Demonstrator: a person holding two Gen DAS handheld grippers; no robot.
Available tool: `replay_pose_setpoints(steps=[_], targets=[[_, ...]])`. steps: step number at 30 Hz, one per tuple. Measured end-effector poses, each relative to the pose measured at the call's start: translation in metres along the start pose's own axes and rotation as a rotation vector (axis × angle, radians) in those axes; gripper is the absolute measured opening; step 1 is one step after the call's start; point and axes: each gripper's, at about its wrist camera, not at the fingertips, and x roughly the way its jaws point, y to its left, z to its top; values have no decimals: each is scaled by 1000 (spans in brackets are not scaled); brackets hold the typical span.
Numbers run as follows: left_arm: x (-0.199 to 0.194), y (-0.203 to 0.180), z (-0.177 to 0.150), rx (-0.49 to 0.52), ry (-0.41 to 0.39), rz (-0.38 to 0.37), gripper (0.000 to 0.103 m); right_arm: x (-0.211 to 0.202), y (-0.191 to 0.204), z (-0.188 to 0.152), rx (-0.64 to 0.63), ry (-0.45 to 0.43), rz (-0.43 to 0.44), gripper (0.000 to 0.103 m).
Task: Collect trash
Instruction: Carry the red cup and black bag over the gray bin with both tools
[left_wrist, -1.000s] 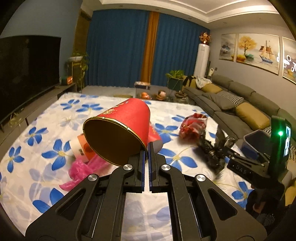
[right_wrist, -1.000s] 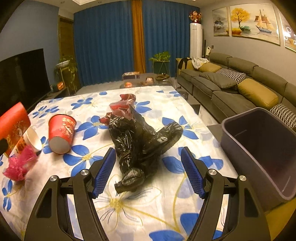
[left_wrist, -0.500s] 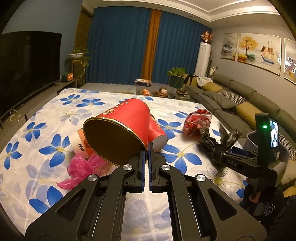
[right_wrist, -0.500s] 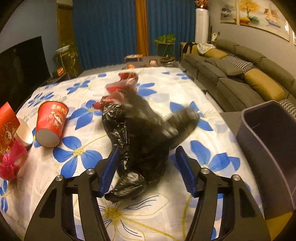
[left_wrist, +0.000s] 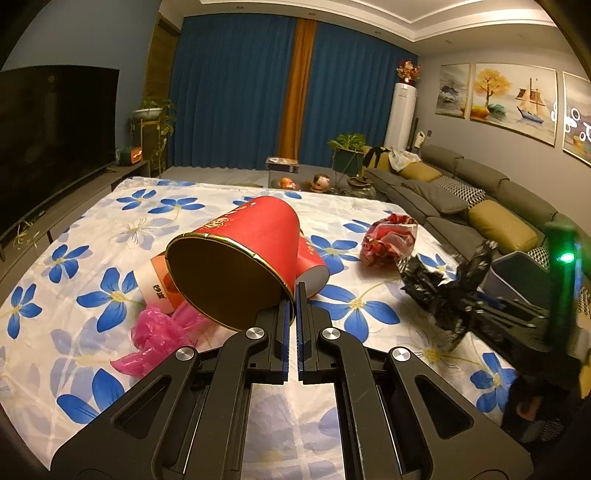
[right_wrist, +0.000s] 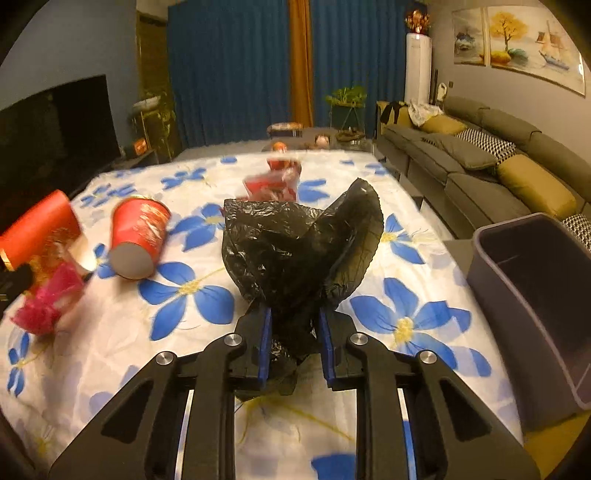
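Observation:
My left gripper is shut on the rim of a big red paper cup and holds it tilted above the flowered tablecloth; the cup also shows in the right wrist view. My right gripper is shut on a crumpled black plastic bag, lifted off the cloth; the bag also shows in the left wrist view. A second red cup lies on its side. A pink plastic scrap, a white-and-orange cup and a red wrapper lie on the cloth.
A grey bin stands open off the table's right edge. A grey sofa runs along the right wall. A TV stands at the left. Blue curtains hang at the back.
My right gripper has closed on the black bag and lifted it off the cloth. My left gripper still holds the red cup, nearly unmoved.

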Motion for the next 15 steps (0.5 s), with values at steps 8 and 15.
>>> replay_pose_setpoints(steps=[8,15], targets=[[-26,-21,3,53,-50,-41,2,-54,-6,-6,-16,-91,3,23],[-49,-49,8,105,-79,-94,2,-88,-22,-15,12,-142,-6,23]])
